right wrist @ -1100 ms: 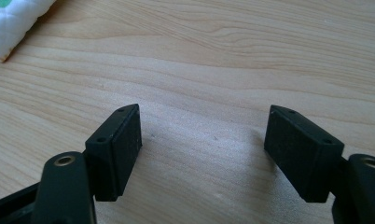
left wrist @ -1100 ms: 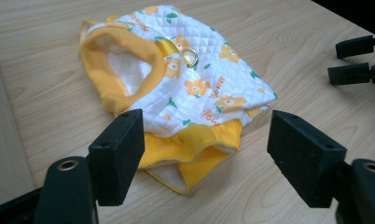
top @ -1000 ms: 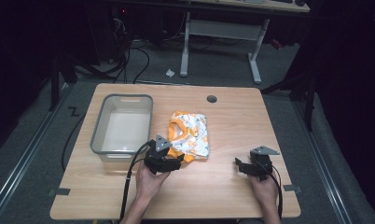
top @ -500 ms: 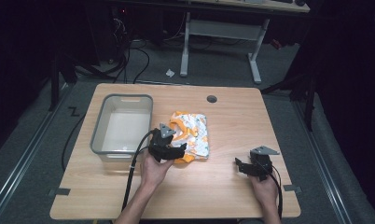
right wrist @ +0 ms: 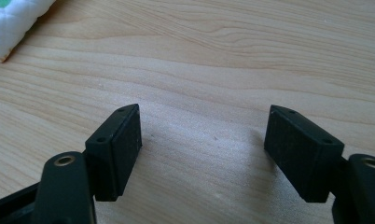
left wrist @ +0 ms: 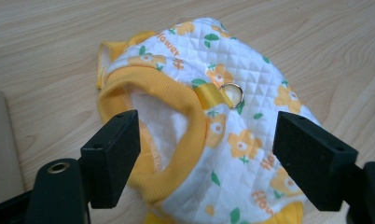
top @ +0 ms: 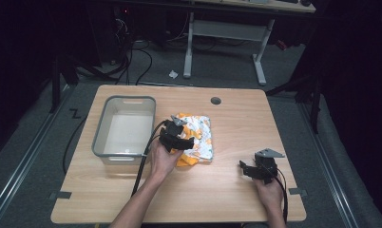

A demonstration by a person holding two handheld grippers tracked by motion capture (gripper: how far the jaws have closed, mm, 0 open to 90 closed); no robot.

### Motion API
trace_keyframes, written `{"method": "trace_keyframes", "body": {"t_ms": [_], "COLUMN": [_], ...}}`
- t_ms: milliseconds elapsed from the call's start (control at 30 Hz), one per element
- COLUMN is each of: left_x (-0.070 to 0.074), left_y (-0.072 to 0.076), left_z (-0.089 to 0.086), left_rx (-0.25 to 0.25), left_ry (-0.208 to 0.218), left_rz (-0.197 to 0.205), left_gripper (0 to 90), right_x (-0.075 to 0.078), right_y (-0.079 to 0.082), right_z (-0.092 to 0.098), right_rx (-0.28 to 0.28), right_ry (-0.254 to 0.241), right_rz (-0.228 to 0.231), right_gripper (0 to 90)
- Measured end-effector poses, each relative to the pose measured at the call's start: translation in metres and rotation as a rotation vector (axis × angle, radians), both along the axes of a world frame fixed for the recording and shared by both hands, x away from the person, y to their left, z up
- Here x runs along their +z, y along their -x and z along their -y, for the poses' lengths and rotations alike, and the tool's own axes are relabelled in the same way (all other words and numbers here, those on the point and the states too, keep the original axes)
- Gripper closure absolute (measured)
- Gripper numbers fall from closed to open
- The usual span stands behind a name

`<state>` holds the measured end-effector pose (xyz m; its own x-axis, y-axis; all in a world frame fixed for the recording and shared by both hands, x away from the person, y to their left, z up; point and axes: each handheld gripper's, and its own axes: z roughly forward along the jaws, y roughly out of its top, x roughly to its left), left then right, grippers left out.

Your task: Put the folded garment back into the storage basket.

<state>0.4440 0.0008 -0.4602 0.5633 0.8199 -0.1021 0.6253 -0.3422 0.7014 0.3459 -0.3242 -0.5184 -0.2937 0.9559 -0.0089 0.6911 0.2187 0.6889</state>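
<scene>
- Wooden tabletop (top: 217,190), pale grain, small round hole (top: 215,100) near far edge.
- Grey plastic bin (top: 100,137) on left half of tabletop, nothing seen inside, long side running away from person.
- Small quilted garment (top: 202,135) just right of bin, near tabletop centre: white with yellow flowers and green leaves, yellow ribbed trim (looks like a pet vest, word "flower" printed on it).
- In left gripper view, garment (left wrist: 223,140) lying flat on the wood, yellow-ribbed opening (left wrist: 176,121) facing camera, yellow loop with metal ring (left wrist: 232,94) on top.
- Left gripper (top: 178,137) over near-left edge of garment, held in left hand (top: 161,159), cable (top: 144,161) trailing back along forearm and past bin corner.
- Left gripper (left wrist: 206,147) jaws spread wide, one on each side of ribbed opening, nothing pinched between them; contact with fabric cannot be told.
- Right gripper (top: 248,169) on near-right part of tabletop, well apart from garment, held in right hand (top: 270,192), grey three-cornered plate (top: 269,153) on top.
- Right gripper (right wrist: 202,149) jaws wide apart too, holding nothing, bare wood between pads; corner of garment (right wrist: 13,23) at upper left of right gripper view.
- Dark floor beyond tabletop, cables (top: 132,61) and legs of another desk (top: 224,42) behind (dim, little detail).
</scene>
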Motion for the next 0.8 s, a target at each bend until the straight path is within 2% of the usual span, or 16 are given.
{"method": "trace_keyframes", "body": {"t_ms": [333,400,433,467,533,633,700,733,767,800], "left_x": [-0.020,-0.030,-0.030,-0.035,-0.038,-0.043,-0.049,-0.049,-0.055,-0.056], "left_y": [-0.020,-0.026,-0.026,-0.028,-0.030,-0.031,-0.034,-0.034,-0.035,-0.034], "left_z": [0.007,0.007,0.007,0.006,0.006,0.005,0.004,0.004,0.003,0.004], "left_rx": [0.067,0.085,0.085,0.089,0.090,0.090,0.101,0.101,0.097,0.091], "left_ry": [0.007,-0.008,-0.008,-0.016,-0.014,-0.024,-0.023,-0.023,-0.026,-0.036], "left_rz": [-0.010,-0.035,-0.035,-0.057,-0.072,-0.086,-0.114,-0.114,-0.121,-0.101], "left_gripper": [23.7,23.7,23.6,23.5,24.0,24.3,24.4,24.5,24.5,24.2], "right_x": [0.000,0.000,0.000,0.000,0.000,0.000,0.000,0.000,0.000,0.000], "right_y": [0.000,0.000,0.000,0.000,0.000,0.000,0.000,0.000,0.000,0.000], "right_z": [0.000,0.000,0.000,0.000,0.000,0.000,0.000,0.000,0.000,0.000], "right_rx": [0.001,0.001,0.001,0.001,0.001,0.001,0.001,0.001,0.001,0.004], "right_ry": [0.001,0.001,0.001,0.001,0.001,0.002,0.002,0.002,0.003,0.004], "right_rz": [0.001,0.001,0.001,0.001,0.001,0.001,0.001,0.001,0.001,0.003], "right_gripper": [27.6,27.6,27.6,27.7,27.7,27.7,27.7,27.7,27.7,27.7]}}
